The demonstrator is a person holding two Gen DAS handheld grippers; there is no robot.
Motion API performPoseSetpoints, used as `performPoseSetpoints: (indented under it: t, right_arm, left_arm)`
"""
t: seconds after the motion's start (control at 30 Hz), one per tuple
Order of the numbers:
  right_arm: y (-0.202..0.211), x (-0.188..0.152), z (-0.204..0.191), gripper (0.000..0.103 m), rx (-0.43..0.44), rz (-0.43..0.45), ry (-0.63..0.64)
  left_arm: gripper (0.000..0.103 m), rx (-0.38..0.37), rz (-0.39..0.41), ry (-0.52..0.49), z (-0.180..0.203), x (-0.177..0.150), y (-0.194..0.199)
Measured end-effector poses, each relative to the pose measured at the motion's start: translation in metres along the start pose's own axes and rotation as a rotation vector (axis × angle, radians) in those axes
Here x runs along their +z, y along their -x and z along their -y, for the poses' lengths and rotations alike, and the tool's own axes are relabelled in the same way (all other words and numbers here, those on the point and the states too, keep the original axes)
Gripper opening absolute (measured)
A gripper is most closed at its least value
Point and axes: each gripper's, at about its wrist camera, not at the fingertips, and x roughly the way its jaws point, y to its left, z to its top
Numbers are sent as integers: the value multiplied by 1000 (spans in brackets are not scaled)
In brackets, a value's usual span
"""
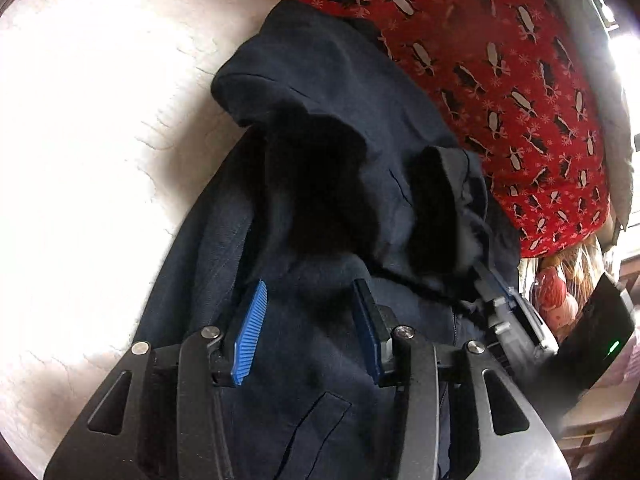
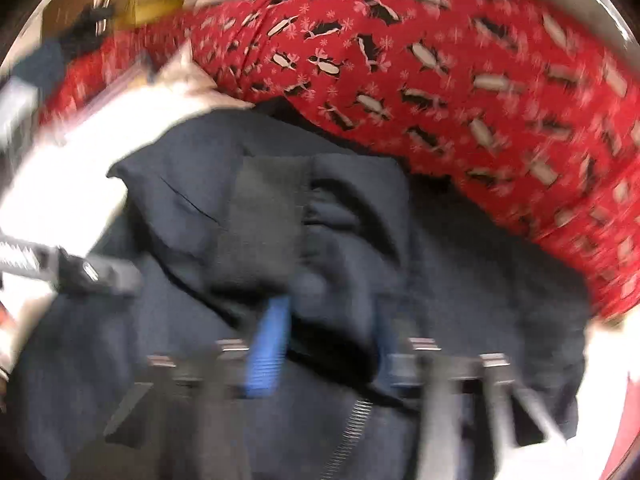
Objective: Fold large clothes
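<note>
— So, which way does the navy jacket run?

— In the left wrist view its length goes from the near edge, under the left gripper, up and away toward the red penguin-print cloth. It lies bunched on a white surface, with a ribbed cuff folded up on the right.

— And the left gripper?

— Spread wide; its blue pads stand apart over the fabric, pinching nothing.

— What crowds it?

— The red cloth lies right along the jacket's far edge, touching it. The right gripper's body pokes in from the right, its tip buried in the navy folds.

— Does the right wrist view add anything?

— It is badly blurred. It shows the jacket with the cuff ahead, a zipper low in the frame, and the red cloth arching behind. The right gripper has fabric bunched between its blue pads, but I cannot tell whether it pinches.
</note>
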Motion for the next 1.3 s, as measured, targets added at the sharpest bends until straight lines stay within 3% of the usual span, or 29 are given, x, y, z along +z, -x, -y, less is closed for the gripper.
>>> performPoseSetpoints:
  t: [0.17,0.3,0.5,0.53,0.6,0.7,0.73,0.77,0.8,0.83,0.97,1.0,1.07,1.1,1.17,1.2,1.23,1.27,1.3]
  right_arm:
    - [31,-11,70,15,155,117,-359]
    - [41,-42,148,14,279,174,-729]
    - [36,-100,212,12,253,152,-987]
    - [35,-110,218,4,258,150,-1021]
    - [36,-126,227,1,236,148,-1066]
    - [46,-147,240,9,287,203,-1140]
    - [51,-146,240,19,301,237,-1131]
    - [58,-141,240,30,298,267,-1103]
    - [62,-135,239,62,285,282,-1081]
    - [63,-130,239,80,267,286,-1072]
    - [40,-104,244,79,186,223,-1063]
    - [33,-99,245,76,182,206,-1069]
    - [24,-87,245,44,169,176,-1057]
    - [25,-82,244,13,159,163,-1037]
    - [43,-78,245,10,213,241,-1022]
    - [54,-81,247,9,234,297,-1023]
    - [62,-86,250,9,234,338,-1024]
    - [62,-93,253,8,206,329,-1033]
    - [51,-99,255,8,194,261,-1051]
  left_arm:
    - [42,-17,11,12,-9,-2,2]
    - [42,-8,18,10,-12,-5,6]
    - [42,-4,17,24,-11,-1,3]
    - [42,-9,16,29,-11,0,3]
    - [42,-20,11,43,-14,1,4]
    - [42,-61,19,53,-15,1,11]
    - [42,-94,26,55,-14,1,13]
    - [42,-131,34,58,-14,0,16]
    - [42,-166,39,57,-10,1,16]
    - [43,-193,41,48,-4,3,15]
    - [49,-197,58,66,10,18,2]
    - [49,-188,54,99,9,27,-3]
    - [49,-177,85,145,6,38,-4]
    - [49,-152,120,164,3,44,-1]
    - [41,-96,147,168,-2,54,1]
    - [23,-56,143,157,-3,57,-2]
    - [20,-26,127,152,-5,59,-7]
    - [19,-23,122,166,-9,58,-9]
    - [18,-29,124,182,-13,56,-8]
